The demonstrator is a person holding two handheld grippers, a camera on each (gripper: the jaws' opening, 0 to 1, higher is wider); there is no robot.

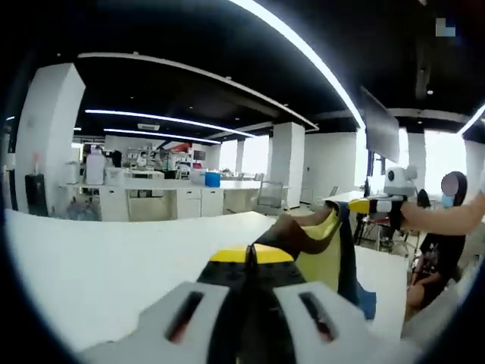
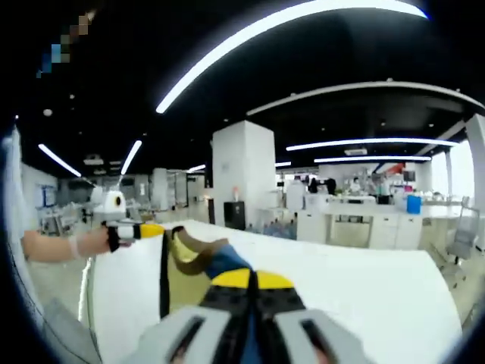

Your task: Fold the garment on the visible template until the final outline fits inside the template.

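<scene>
Garment (image 1: 326,246) hangs stretched in the air between the two grippers, above the white worktop (image 1: 106,265). Fabric shows yellow, brown, black and blue panels.

Left gripper view: left gripper (image 1: 250,262) rises from the bottom edge, yellow tips pressed together on one edge of the garment. From there the cloth runs up and to the right to the right gripper (image 1: 362,205), which enters from the right edge with a hand (image 1: 413,214) behind it. The cloth sags between the two holds; a blue part (image 1: 366,299) droops lowest, near the worktop's far right side. A seated person (image 1: 439,250) in dark clothes is behind the right gripper.

Right gripper view: right gripper (image 2: 252,282) has its yellow tips closed on the blue and brown part of the garment (image 2: 204,262). The cloth runs left to the left gripper (image 2: 144,230), held by a hand (image 2: 91,241) coming in from the left edge. A black strip of the garment (image 2: 164,273) hangs straight down below that gripper, with yellow fabric beside it. White worktop (image 2: 364,280) spreads out to the right.

Background, both views: open room with white columns (image 2: 242,171), white cabinets (image 1: 151,201) and long ceiling lights (image 2: 280,23). A template cannot be made out on the worktop.
</scene>
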